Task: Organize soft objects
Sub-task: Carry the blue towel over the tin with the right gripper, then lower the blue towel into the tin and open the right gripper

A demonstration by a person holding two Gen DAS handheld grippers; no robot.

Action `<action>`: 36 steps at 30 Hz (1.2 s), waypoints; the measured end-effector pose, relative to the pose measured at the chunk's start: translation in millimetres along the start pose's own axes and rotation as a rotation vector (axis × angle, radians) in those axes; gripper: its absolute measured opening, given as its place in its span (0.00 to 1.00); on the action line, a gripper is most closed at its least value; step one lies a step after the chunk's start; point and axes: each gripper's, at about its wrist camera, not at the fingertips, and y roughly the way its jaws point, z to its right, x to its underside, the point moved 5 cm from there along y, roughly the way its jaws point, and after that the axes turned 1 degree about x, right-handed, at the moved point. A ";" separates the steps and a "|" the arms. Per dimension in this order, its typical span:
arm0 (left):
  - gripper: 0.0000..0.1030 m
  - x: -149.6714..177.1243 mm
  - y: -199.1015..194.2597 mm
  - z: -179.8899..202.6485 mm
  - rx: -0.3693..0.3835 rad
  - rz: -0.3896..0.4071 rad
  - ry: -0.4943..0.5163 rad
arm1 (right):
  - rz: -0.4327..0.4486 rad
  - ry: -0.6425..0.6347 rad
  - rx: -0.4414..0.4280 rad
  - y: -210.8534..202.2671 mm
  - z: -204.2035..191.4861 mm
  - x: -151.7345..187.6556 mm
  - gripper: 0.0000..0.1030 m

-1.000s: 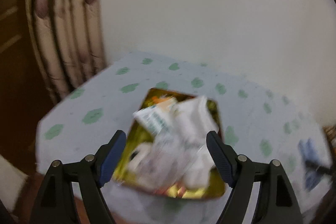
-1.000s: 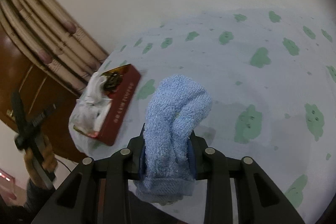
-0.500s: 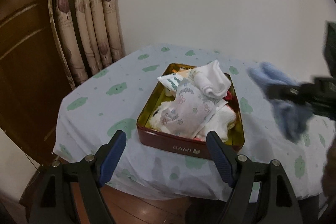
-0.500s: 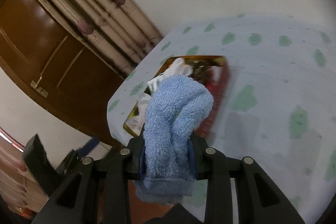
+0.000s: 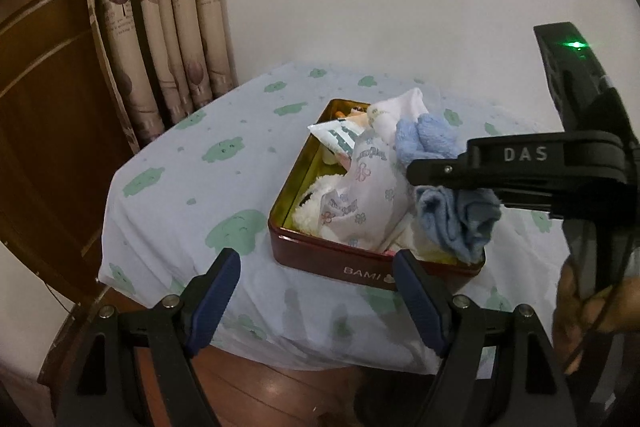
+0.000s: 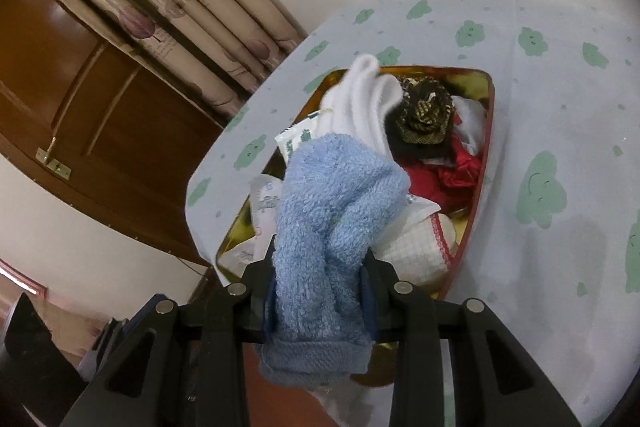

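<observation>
Blue towel held over the tin — about to be dropped in.

The right gripper point(image 6: 320, 279) pinches a folded blue towel point(image 6: 332, 203) between its pads and hangs it above the near end of the red tin point(image 5: 360, 269), which sits on the cloud-print tablecloth point(image 5: 224, 163) already heaped with a white sock point(image 6: 360, 99), printed packets and a red cloth. The left gripper point(image 5: 316, 291) stands wide and empty, near the tin's front wall. Judging by this, the placing step is in hand; next the towel needs lowering onto the pile — the free space looks scant, though the heap hides much — before the right jaws part.
</observation>
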 end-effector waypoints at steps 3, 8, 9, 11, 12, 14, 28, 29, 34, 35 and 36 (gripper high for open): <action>0.79 0.8 4.3 0.2 -0.004 -0.018 0.006 | -0.003 -0.001 0.025 6.9 4.3 -2.4 0.31; 0.79 2.8 9.8 0.2 -0.006 -0.043 0.003 | 0.009 -0.024 0.065 18.9 5.3 -8.3 0.31; 0.79 3.3 10.7 0.2 -0.009 -0.048 0.003 | 0.013 -0.034 0.080 22.1 5.7 -10.3 0.31; 0.79 4.1 11.6 0.2 -0.009 -0.053 0.004 | 0.026 -0.063 0.112 26.2 5.2 -13.5 0.31; 0.79 4.2 12.0 0.1 -0.009 -0.055 0.003 | 0.033 -0.081 0.130 27.6 4.3 -15.0 0.31; 0.79 4.4 12.8 -0.4 -0.012 -0.058 0.004 | 0.039 -0.113 0.162 32.5 3.3 -16.9 0.31; 0.79 6.6 18.7 -0.3 -0.014 -0.090 -0.003 | 0.055 -0.189 0.174 21.4 -6.5 1.9 0.41; 0.79 6.7 18.6 0.0 -0.014 -0.090 -0.002 | 0.055 -0.182 0.165 19.2 -6.4 2.7 0.42; 0.79 7.7 19.3 1.0 -0.019 -0.090 0.006 | 0.069 -0.175 0.168 9.3 -4.9 3.7 0.44; 0.79 8.1 19.8 1.3 -0.022 -0.092 0.010 | 0.072 -0.168 0.163 6.6 -3.7 4.5 0.44; 0.79 8.2 20.1 1.5 -0.024 -0.093 0.012 | 0.078 -0.163 0.158 3.3 -2.9 5.8 0.44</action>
